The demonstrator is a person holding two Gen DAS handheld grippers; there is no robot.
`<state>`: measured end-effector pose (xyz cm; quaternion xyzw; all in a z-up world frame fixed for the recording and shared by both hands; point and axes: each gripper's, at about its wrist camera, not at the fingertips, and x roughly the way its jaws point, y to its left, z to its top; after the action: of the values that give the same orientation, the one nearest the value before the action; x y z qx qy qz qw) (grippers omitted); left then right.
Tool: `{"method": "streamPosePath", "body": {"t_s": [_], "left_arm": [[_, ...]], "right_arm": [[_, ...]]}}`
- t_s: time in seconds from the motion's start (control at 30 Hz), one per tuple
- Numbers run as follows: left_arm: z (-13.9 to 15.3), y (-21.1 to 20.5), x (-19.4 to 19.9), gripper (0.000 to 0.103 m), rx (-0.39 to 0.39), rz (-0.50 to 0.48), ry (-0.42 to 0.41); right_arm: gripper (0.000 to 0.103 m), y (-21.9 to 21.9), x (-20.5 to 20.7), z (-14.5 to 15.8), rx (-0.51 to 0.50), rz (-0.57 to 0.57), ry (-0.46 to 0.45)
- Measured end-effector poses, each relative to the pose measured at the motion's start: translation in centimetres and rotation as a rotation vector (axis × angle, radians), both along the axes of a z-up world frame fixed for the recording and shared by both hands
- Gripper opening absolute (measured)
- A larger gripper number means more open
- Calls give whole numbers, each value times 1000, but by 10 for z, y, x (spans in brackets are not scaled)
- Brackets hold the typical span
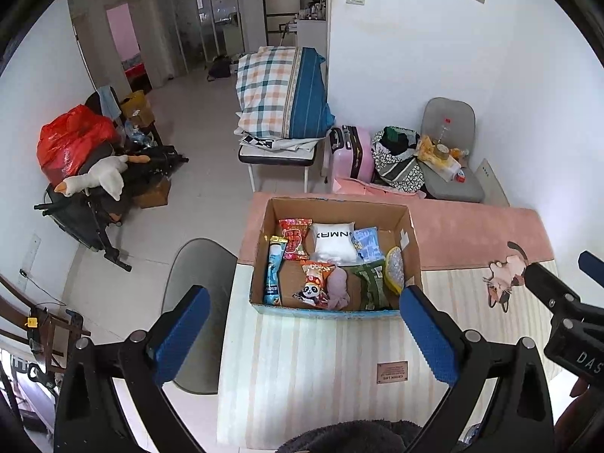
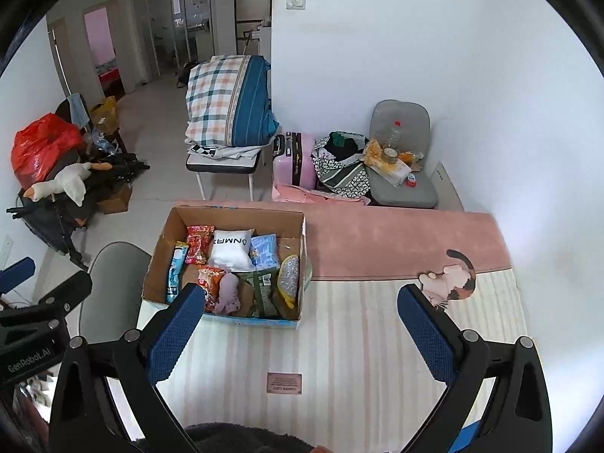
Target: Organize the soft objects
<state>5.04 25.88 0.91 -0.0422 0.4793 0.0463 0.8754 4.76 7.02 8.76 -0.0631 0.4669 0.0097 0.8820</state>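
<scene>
An open cardboard box [image 1: 411, 241] stands on the striped table mat [image 1: 309, 362]. It holds soft packets: a white pillow pack [image 1: 334, 243], red snack bags [image 1: 294, 239], a panda bag [image 1: 315, 285], a pink cloth [image 1: 338, 288], a green packet [image 1: 368, 283] and a blue packet [image 1: 273, 275]. The box also shows in the right wrist view [image 2: 158, 264]. My left gripper [image 1: 304, 298] is open and empty, above the mat just before the box. My right gripper [image 2: 300, 294] is open and empty, to the right of the box. A dark fuzzy thing [image 1: 355, 436] lies at the bottom edge.
A pink runner [image 1: 472, 230] covers the table's far side, and a cat-shaped mat [image 1: 506, 275] lies to the right. A grey chair [image 1: 196, 290] stands left of the table. Beyond are a bench with a plaid pillow [image 1: 279, 94], a pink suitcase [image 1: 353, 151] and a cluttered grey seat [image 1: 449, 166].
</scene>
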Motion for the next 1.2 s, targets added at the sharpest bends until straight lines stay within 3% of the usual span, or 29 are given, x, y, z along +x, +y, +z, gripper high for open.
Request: {"method": "streamPosePath", "body": {"t_s": [1.2], "left_arm": [[-13,-2,-2,103,-8,-1,15]], "right_arm": [[103,2,2,-9,-21,-3,15]]}}
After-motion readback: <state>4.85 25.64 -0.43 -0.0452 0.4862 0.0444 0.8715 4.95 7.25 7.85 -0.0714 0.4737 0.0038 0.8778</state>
